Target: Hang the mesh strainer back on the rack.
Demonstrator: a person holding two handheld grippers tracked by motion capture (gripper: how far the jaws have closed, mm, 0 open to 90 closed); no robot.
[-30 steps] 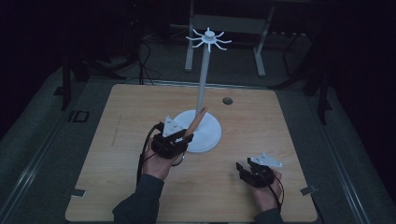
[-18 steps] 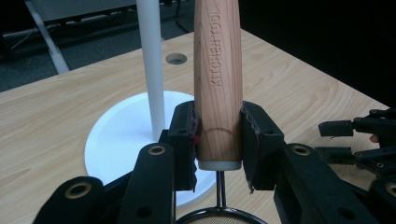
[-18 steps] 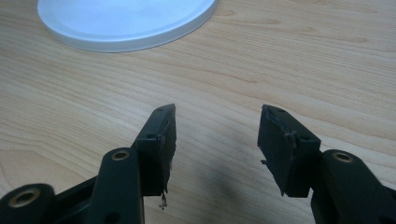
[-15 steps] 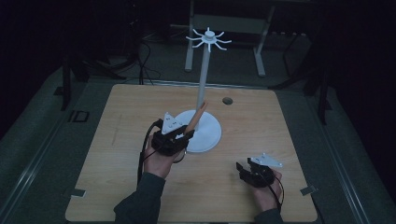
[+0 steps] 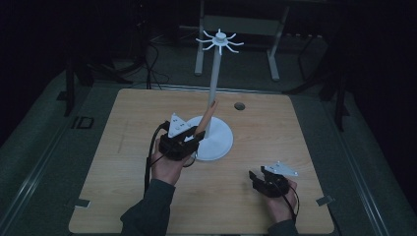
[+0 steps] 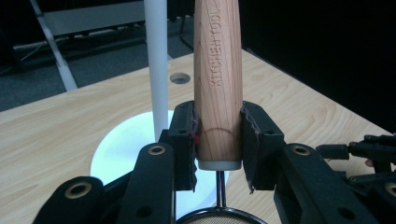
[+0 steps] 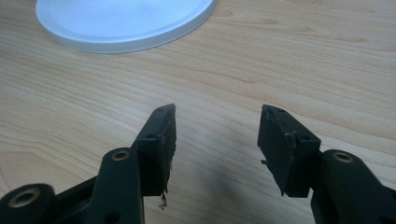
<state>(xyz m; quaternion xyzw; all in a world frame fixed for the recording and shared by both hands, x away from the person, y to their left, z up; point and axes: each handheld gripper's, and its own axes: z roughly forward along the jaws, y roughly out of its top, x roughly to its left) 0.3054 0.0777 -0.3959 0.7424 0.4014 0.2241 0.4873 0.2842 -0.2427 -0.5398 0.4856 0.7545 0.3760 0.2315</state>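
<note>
My left gripper [image 6: 218,140] is shut on a wooden handle [image 6: 217,79] stamped "KITCHEN TOOL", which points up and away from me. Below the handle a thin metal stem [image 6: 219,186] leads to a round mesh strainer rim [image 6: 215,218] at the bottom edge. In the high view the left gripper [image 5: 189,142] holds the handle [image 5: 206,118] beside the white pole [image 5: 215,93] of a stand with a round white base [image 5: 219,142] and hooks on top [image 5: 220,42]. My right gripper [image 5: 255,178] rests low on the table at the front right, open, nothing between its fingers [image 7: 161,135].
The wooden table [image 5: 118,147] has a small round hole [image 5: 239,105] behind the stand. The stand's white base [image 7: 121,23] lies ahead of the right gripper. Dark floor, cables and metal frame legs surround the table.
The left gripper with the wooden handle has shifted slightly; the right gripper has stayed in place.
</note>
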